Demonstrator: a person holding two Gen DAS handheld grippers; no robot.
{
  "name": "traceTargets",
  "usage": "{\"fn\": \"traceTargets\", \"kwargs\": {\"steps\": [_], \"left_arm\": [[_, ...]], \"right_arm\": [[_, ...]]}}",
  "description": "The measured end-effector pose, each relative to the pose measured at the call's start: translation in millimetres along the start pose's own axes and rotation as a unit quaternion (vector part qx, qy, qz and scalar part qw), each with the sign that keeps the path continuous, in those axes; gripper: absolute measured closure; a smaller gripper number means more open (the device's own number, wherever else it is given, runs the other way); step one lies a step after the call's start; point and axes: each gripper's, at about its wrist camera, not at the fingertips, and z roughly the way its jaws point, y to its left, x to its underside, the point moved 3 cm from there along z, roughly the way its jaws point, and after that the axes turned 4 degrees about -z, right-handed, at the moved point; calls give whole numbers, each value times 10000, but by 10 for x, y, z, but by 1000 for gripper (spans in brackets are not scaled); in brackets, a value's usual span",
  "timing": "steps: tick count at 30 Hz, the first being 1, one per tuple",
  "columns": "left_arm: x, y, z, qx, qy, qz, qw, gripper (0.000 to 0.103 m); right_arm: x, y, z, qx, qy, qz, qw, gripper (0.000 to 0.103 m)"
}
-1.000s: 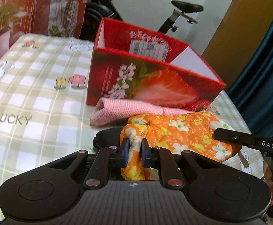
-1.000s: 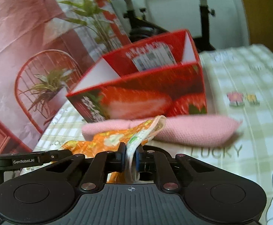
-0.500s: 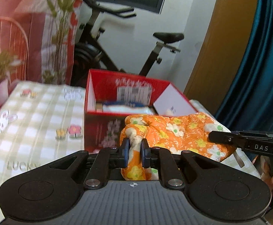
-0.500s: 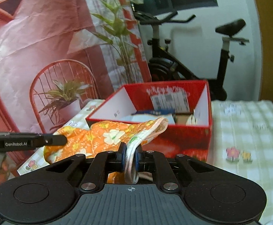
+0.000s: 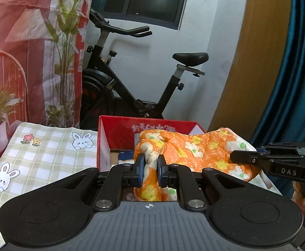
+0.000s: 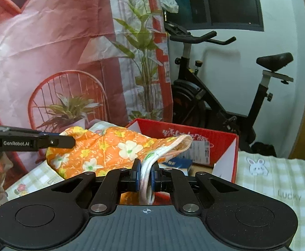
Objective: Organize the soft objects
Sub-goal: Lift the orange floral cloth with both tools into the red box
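Left gripper (image 5: 149,167) and right gripper (image 6: 145,175) each pinch the floral oven mitt (image 5: 196,150); thin grips might slip short of the strawberry box (image 6: 225,144).

The red box (image 5: 119,129) stands open-topped, its walls and contents (image 6: 176,163) crowding the room inside.

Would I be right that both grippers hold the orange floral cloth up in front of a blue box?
Not quite: the box is red, as the right wrist view shows. Both the left gripper and right gripper do hold the cloth.
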Motion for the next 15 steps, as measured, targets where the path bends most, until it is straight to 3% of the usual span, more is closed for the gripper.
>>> {"fn": "traceTargets", "kwargs": {"steps": [4,10,15], "left_arm": [[-122,76,191,-44,64,-97,9999,89],[-207,275,604,59,476,-555,9973,89],[-260,315,882,-52,607,-572,9965,89]], "right_arm": [[-90,-119,232,16,72,22,10000,94],[-145,-302,634,72,303,206,9993,94],[-127,-439,925,124,480,257,9984,94]]}}
